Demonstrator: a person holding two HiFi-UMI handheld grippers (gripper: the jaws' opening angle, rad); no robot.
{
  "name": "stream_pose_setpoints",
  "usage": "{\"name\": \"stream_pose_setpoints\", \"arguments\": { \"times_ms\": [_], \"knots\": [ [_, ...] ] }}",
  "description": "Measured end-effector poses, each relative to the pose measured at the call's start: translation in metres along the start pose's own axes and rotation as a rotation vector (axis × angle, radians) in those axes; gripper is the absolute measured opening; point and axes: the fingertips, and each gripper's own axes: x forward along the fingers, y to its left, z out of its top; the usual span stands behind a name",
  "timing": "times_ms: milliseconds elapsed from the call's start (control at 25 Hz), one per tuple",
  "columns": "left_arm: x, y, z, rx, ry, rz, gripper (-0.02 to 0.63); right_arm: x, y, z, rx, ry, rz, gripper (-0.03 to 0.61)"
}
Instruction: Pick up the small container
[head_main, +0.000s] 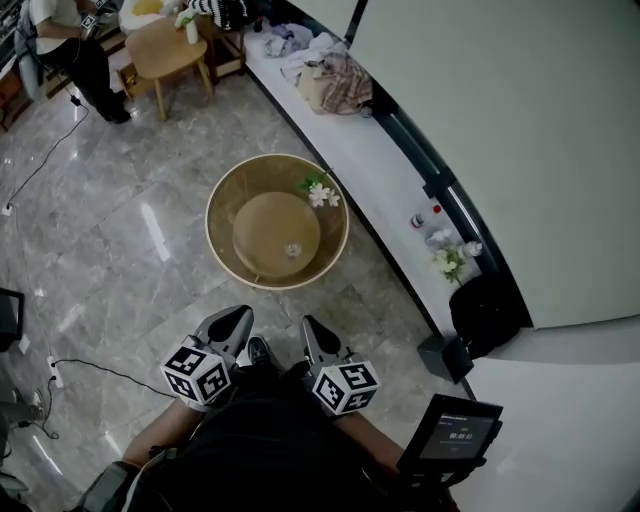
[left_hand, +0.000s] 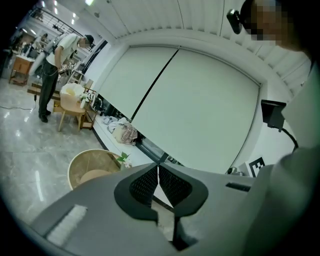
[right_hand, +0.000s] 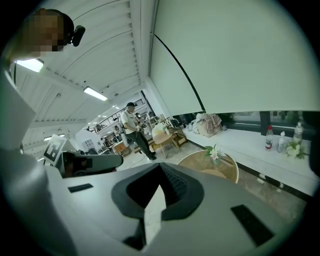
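Left gripper (head_main: 238, 320) and right gripper (head_main: 311, 328) are both pressed shut and empty, close to the body. The small container (head_main: 293, 249) sits mid-top on the round wicker table (head_main: 222, 182), well ahead. Best to spread one claw early, then descend squarely over it.

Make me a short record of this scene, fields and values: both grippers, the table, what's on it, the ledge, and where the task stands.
left gripper: shut, empty, close to the body
right gripper: shut, empty, beside the left one
table: round, on the floor ahead of both grippers
small container: near the table's middle, untouched; too small to describe
flowers: at the table's far right edge
ledge: along the wall, right of the table; holds clothes and bottles
task: not yet started, grippers short of the table
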Motion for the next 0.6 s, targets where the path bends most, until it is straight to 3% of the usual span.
{"name": "stream_pose_setpoints", "arguments": {
  "times_ms": [320,600],
  "knots": [
    [0.03,0.008,0.007,-0.004,0.031,-0.048,0.009,0.011,-0.02,0.01,0.018,0.005,-0.054,-0.003],
    [0.051,0.023,0.018,0.002,0.043,0.0,0.009,0.045,-0.034,0.028,0.024,0.008,0.008,-0.003]
  ]
}}
